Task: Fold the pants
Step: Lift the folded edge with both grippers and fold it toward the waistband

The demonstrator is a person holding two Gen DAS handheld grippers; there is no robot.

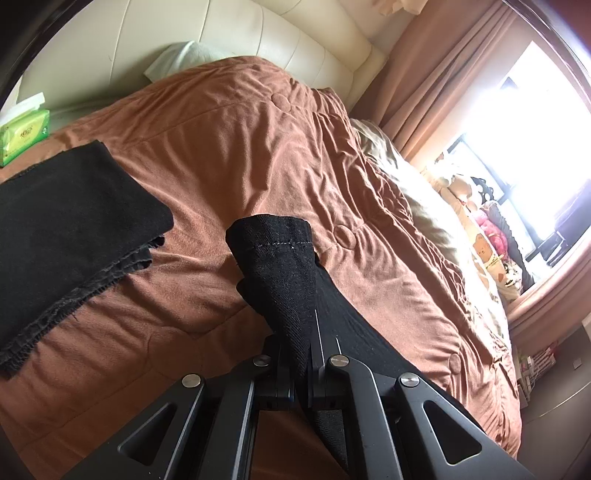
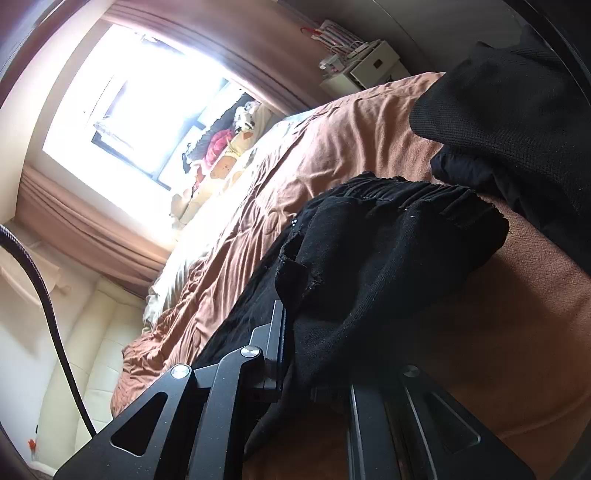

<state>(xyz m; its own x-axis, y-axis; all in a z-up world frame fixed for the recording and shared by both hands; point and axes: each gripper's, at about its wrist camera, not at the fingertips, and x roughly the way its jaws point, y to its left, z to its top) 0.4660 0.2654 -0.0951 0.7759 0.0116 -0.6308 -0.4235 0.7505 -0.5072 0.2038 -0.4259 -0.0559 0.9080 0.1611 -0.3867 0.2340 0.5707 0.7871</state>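
Both grippers have hold of the black pants (image 1: 280,266) above the bed, whose rust-brown quilt (image 1: 240,147) lies rumpled under everything. The left gripper (image 1: 309,354) is clamped tight on a narrow end of the garment: a stitched hem stands up past its fingers, and the rest of that fabric trails back beneath the gripper's frame. The right gripper (image 2: 295,332) is likewise closed on the pants (image 2: 388,240), pinching a bunched, ribbed edge that looks like the waistband; the cloth mounds up over the far finger and hides it, so only the near finger plate shows clearly. From the left wrist view, a second dark garment (image 1: 70,229) lies folded flat on the quilt off to the left, well apart from the held hem, with a green tissue pack (image 1: 24,134) near the cream headboard (image 1: 207,33) behind it. From the right wrist view, more black fabric (image 2: 517,122) hangs in at the upper right, close to the lens; I cannot tell whether it belongs to the same pants. Pink-brown curtains (image 1: 436,85) frame a bright window (image 2: 122,110), with stuffed toys (image 2: 229,147) heaped along the sill.
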